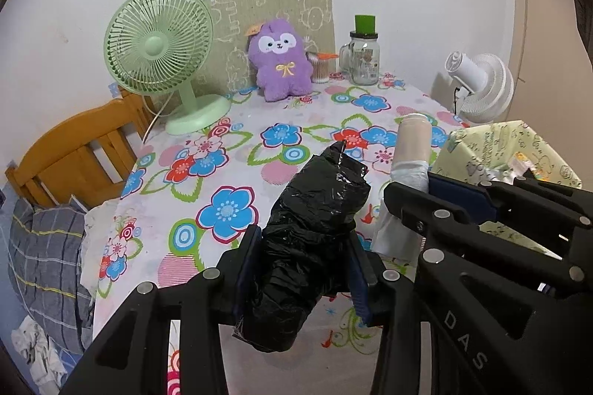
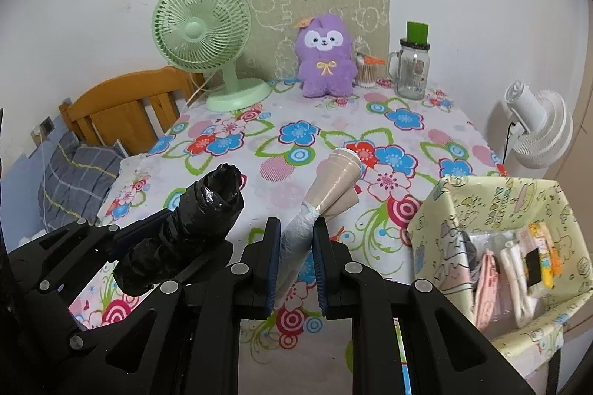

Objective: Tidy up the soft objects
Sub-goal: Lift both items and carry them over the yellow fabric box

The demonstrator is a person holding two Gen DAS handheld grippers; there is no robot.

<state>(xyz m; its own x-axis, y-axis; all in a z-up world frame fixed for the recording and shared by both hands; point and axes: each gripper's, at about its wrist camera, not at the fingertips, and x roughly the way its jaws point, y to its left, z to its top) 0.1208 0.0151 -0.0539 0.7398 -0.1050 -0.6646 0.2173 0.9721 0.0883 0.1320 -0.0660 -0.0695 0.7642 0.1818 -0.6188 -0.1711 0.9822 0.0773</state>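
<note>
**Both rolls in hand, neither yet stowed**

Jaws: the left gripper (image 1: 302, 280) is clamped on a roll of crumpled black plastic bags (image 1: 315, 239), held across its lower half with the upper end sticking forward over the table. The right gripper (image 2: 294, 265) is clamped on the narrow, pale wrapped end of a beige plastic-film roll (image 2: 333, 183), whose wider end points forward and up. Both rolls are carried clear of the floral-print tablecloth on the table (image 2: 407, 120); neither appears to rest on it.

Destination, as judged: a pale yellow-green box with a cartoon print (image 2: 452, 209) stands at the table's right side, just beside the right gripper. It already holds several soft items, among them pink and white folded pieces and a small yellow packet; their exact nature is too small to tell.

Progress, as judged: the task is partly done. Some goods are in the box; the two rolls are picked up but not yet placed.

Outstanding: a purple plush toy with a white face (image 2: 326, 57) sits upright at the far edge of the table, between a green desk fan (image 2: 204, 31) and a glass jar with a green lid (image 2: 413, 68). It may also need stowing.
</note>
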